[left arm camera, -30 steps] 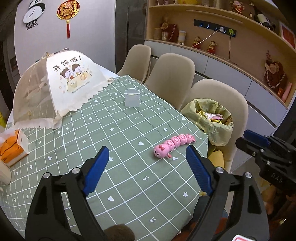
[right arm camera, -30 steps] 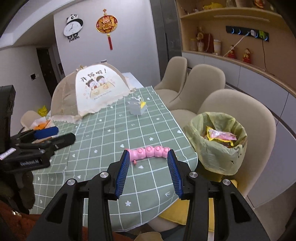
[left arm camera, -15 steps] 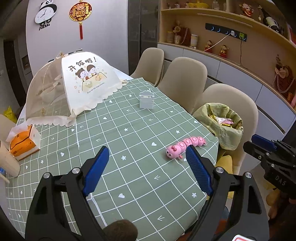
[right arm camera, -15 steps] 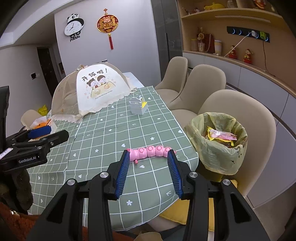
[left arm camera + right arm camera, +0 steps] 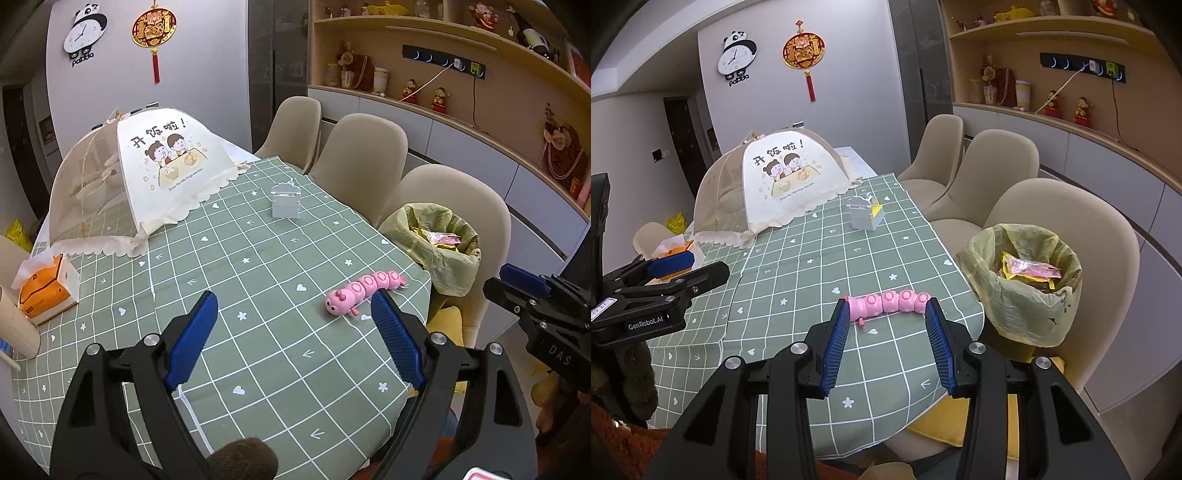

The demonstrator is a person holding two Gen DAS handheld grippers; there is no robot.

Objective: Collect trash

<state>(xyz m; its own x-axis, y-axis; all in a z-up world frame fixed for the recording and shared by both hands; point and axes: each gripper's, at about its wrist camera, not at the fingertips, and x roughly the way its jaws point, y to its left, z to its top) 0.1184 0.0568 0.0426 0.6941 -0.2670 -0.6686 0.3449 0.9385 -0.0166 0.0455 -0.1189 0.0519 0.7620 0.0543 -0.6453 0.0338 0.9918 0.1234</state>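
Observation:
A bin lined with a yellow-green bag (image 5: 1008,295) (image 5: 432,254) stands on the near beige chair beside the table, with snack wrappers (image 5: 1030,271) inside. My right gripper (image 5: 888,308) hangs open above the table's near right corner, nothing between its blue pads. A pink caterpillar toy (image 5: 890,301) (image 5: 364,291) lies on the cloth just beyond its tips. My left gripper (image 5: 291,299) is open wide over the green checked tablecloth (image 5: 258,266) and holds nothing. Each gripper shows in the other's view: the right gripper (image 5: 532,291) at the right edge, the left gripper (image 5: 683,266) at the left.
A mesh food cover (image 5: 147,177) fills the far left of the table. A small grey box (image 5: 285,201) stands mid-table and an orange tissue pack (image 5: 44,291) lies at the left edge. Three beige chairs (image 5: 362,158) line the right side, below wall shelves.
The left wrist view has shifted a little, so the table and toy sit slightly further right in it. The right gripper has kept still. Both jaws stand as wide as before.

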